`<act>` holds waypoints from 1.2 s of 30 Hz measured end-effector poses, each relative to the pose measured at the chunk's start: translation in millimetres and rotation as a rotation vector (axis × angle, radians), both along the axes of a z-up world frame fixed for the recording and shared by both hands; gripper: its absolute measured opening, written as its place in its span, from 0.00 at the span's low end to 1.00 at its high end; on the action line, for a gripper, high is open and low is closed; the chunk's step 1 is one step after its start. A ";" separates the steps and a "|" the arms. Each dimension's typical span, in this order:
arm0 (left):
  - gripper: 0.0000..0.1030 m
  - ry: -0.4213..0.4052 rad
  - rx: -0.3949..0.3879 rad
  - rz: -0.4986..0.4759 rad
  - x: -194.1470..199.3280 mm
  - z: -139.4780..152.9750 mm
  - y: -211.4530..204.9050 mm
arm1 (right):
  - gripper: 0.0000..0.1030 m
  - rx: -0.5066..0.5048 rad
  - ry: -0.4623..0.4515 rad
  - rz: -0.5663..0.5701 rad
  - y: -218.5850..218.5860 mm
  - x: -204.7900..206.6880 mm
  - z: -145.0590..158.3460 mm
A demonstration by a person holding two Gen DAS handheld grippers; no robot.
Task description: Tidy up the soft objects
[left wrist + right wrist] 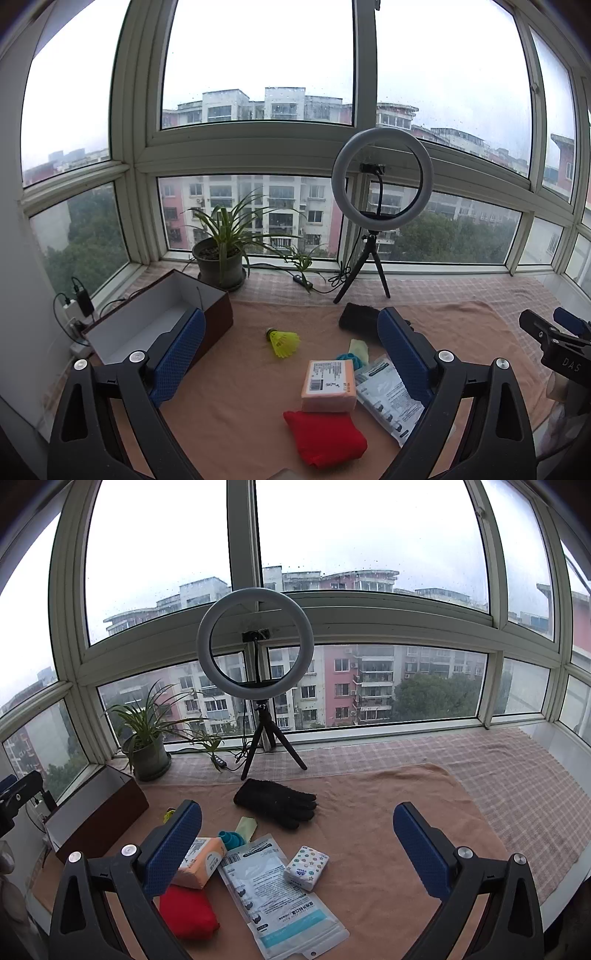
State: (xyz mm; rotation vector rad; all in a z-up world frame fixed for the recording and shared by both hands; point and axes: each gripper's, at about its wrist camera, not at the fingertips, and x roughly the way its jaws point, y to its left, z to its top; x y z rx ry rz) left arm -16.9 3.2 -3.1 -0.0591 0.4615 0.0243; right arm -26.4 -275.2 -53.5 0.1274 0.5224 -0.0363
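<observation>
On the pink towel [240, 406] lie a red folded cloth [325, 437], an orange tissue pack [328, 386], a clear mask packet [389, 400], a blue-green item [349, 359], a yellow shuttlecock [282, 341] and a black glove [360, 319]. My left gripper [291, 354] hangs open above them, holding nothing. In the right wrist view the black glove [279, 803], mask packet [273, 897], a small patterned tissue pack [306, 867], orange pack [201, 864] and red cloth [186, 912] show. My right gripper [297, 843] is open and empty above the packets.
An open brown box [162, 317] with a white inside stands at the left on the towel. A potted plant [221, 254], a ring light on a tripod [380, 184] and cables stand along the window sill. A checked cloth [498, 768] covers the ledge to the right.
</observation>
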 end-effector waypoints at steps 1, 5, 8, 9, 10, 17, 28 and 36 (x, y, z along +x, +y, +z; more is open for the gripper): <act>0.92 0.000 -0.002 -0.001 -0.4 -0.3 0.3 | 0.99 0.000 -0.001 0.001 0.5 -0.4 0.0; 0.92 -0.001 -0.003 -0.001 -1.8 0.0 -1.2 | 0.99 0.000 -0.001 0.000 0.6 -1.1 -0.2; 0.92 0.000 -0.004 -0.001 -1.6 0.6 -1.7 | 0.99 0.002 0.002 0.001 0.7 -1.8 -0.9; 0.92 -0.001 -0.004 -0.001 -1.8 0.4 -1.8 | 0.99 0.002 0.003 0.000 0.5 -1.9 -1.3; 0.92 0.000 -0.005 -0.001 -1.7 0.5 -1.5 | 0.99 0.003 0.003 0.000 0.3 -2.0 -1.2; 0.92 0.003 -0.009 -0.004 0.0 1.2 -2.7 | 0.99 0.000 0.003 -0.002 -0.2 -2.0 -0.6; 0.92 0.004 -0.011 -0.006 1.5 1.1 -1.5 | 0.99 0.001 0.010 0.001 -1.8 1.2 -2.2; 0.92 0.003 -0.012 -0.006 1.5 1.0 -1.3 | 0.99 -0.002 0.016 0.001 -0.9 3.9 -4.2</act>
